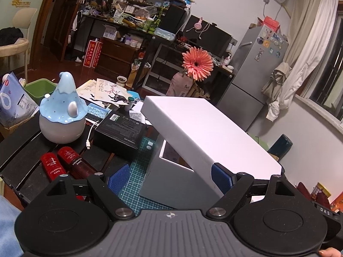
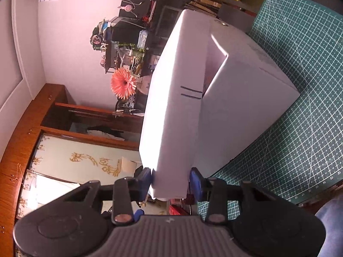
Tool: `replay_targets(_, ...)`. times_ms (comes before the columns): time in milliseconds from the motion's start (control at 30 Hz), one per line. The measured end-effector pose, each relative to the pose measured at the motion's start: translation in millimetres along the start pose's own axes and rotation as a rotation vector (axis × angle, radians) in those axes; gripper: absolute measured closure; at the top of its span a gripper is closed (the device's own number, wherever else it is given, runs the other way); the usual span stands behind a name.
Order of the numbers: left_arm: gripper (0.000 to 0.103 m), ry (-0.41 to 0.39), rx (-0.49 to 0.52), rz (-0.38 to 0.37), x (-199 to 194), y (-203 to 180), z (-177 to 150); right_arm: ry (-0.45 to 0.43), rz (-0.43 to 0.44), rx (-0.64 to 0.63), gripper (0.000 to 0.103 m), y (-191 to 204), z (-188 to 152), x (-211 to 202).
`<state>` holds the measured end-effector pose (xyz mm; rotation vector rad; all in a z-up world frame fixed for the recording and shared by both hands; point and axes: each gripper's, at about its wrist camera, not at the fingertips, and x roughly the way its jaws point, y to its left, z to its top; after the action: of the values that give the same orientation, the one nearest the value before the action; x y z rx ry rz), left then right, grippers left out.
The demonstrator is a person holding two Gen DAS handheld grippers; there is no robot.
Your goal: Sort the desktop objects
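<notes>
A white box (image 1: 171,177) stands on the green cutting mat (image 1: 133,192). Its white lid (image 1: 205,128) is tilted up, open on the left side. My left gripper (image 1: 169,177) is open, its blue pads on either side of the box's near corner. In the right wrist view my right gripper (image 2: 171,182) is shut on the near edge of the lid (image 2: 171,117), which is lifted off the box body (image 2: 242,107). Two red bottles (image 1: 62,162) lie left of the left gripper.
A blue and white ceramic figurine (image 1: 62,113) stands at the left. A black box (image 1: 120,130) with a white cable (image 1: 91,132) lies behind the mat. Papers (image 1: 107,92), a green bin (image 1: 39,90) and a pink flower in a vase (image 1: 197,64) are farther back.
</notes>
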<state>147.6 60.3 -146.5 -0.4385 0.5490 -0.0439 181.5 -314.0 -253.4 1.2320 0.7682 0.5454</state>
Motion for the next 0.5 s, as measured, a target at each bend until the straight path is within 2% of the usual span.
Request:
replay_targets(233, 0.018, -0.013, -0.08, -0.02, 7, 10, 22, -0.02, -0.012, -0.005, 0.065, 2, 6, -3)
replay_targets(500, 0.016, -0.024, -0.282, -0.11, 38, 31, 58, -0.065, -0.02, 0.017, 0.062, 0, 10, -7)
